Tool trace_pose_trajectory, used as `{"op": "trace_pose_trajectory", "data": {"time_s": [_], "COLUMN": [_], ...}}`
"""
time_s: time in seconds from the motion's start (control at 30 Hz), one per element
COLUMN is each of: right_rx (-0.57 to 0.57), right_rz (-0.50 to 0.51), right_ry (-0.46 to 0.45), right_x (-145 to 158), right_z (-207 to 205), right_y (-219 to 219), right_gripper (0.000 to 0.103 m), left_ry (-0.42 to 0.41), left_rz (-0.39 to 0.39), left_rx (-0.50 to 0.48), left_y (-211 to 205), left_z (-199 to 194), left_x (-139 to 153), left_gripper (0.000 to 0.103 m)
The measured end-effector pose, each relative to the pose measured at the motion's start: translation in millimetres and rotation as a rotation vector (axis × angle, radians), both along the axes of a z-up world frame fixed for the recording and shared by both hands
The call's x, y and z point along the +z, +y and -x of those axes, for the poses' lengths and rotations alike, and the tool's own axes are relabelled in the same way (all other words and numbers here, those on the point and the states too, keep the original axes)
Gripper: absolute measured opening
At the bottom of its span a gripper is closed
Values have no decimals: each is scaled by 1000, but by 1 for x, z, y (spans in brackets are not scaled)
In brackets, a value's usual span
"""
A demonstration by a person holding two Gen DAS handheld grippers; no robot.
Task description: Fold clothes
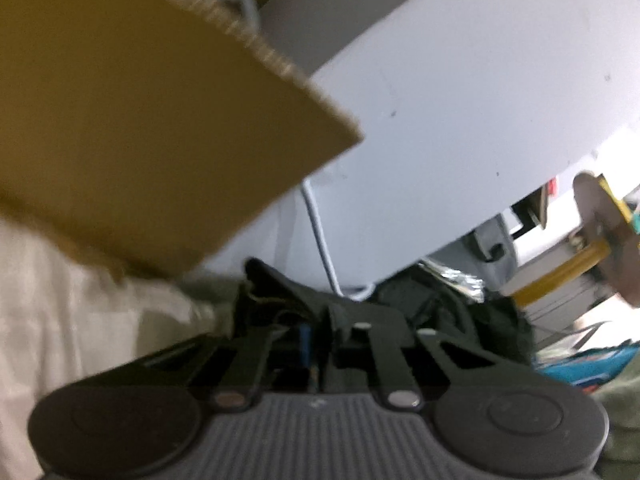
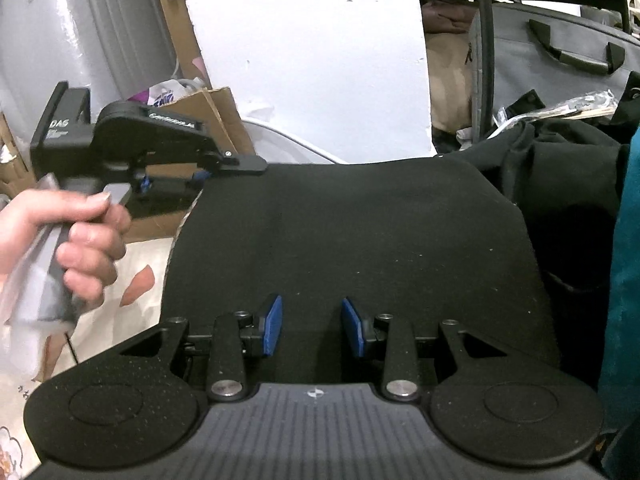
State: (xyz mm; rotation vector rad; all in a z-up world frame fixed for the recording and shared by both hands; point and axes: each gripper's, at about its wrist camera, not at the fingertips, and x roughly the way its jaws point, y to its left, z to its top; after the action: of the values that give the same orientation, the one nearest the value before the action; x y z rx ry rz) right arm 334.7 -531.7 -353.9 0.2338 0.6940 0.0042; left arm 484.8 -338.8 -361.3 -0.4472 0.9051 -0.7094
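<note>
A black garment [image 2: 360,232] lies flat and smooth in front of my right gripper [image 2: 313,326]. That gripper is open, its blue pads [image 2: 273,324] apart just above the garment's near edge, with nothing between them. A hand [image 2: 80,236] holds my left gripper [image 2: 224,170] at the garment's far left corner. In the blurred left wrist view, black cloth [image 1: 296,300] bunches between the fingers of the left gripper [image 1: 316,332], which is shut on it.
A cardboard flap [image 1: 140,120] hangs close above the left gripper, near a white cable [image 1: 320,240]. A cardboard box [image 2: 216,120] stands at the left. At the right are dark clothes [image 2: 560,168], a grey bag [image 2: 560,60] and teal cloth [image 2: 628,280]. A cream patterned sheet [image 2: 132,280] lies underneath.
</note>
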Motion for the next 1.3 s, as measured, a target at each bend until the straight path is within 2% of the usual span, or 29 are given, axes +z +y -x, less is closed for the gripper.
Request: {"op": "trace_pose_trajectory", "data": {"time_s": [0.2,0.37,0.47,0.7,0.83,1.0,1.23,1.3], "right_rx": [6,-23,-37,-107,-134,-134,-143,-147], "right_rz": [-2,-31,-40,-6,22,60,102,124], "right_ry": [5,0,-22,-54,-54,-33,10,29], "right_x": [0,-2,3,10,7,-5,-23,-27], "right_z": [-3,1,7,17,17,14,16,22], "right_y": [-1,-7,-11,-37,-48,-51,-56,-56], "right_gripper": [40,40,40,40,40,40,40,40], "left_ry": [-52,-111,-147,-226,-270,-280,-272,-271], "left_rz": [-41,-101,-137,-175,-193,-297,-423,-440], "left_rx": [77,-15,-70,-196,-244,-269,-243,-234], "left_y": [3,-1,-4,-21,-27,-34,-34,-33], "left_z": [-16,9,23,72,102,117,109,106], "left_x": [13,29,39,60,57,32,-1,-4], "left_gripper": [12,15,23,24,25,24,3,3]}}
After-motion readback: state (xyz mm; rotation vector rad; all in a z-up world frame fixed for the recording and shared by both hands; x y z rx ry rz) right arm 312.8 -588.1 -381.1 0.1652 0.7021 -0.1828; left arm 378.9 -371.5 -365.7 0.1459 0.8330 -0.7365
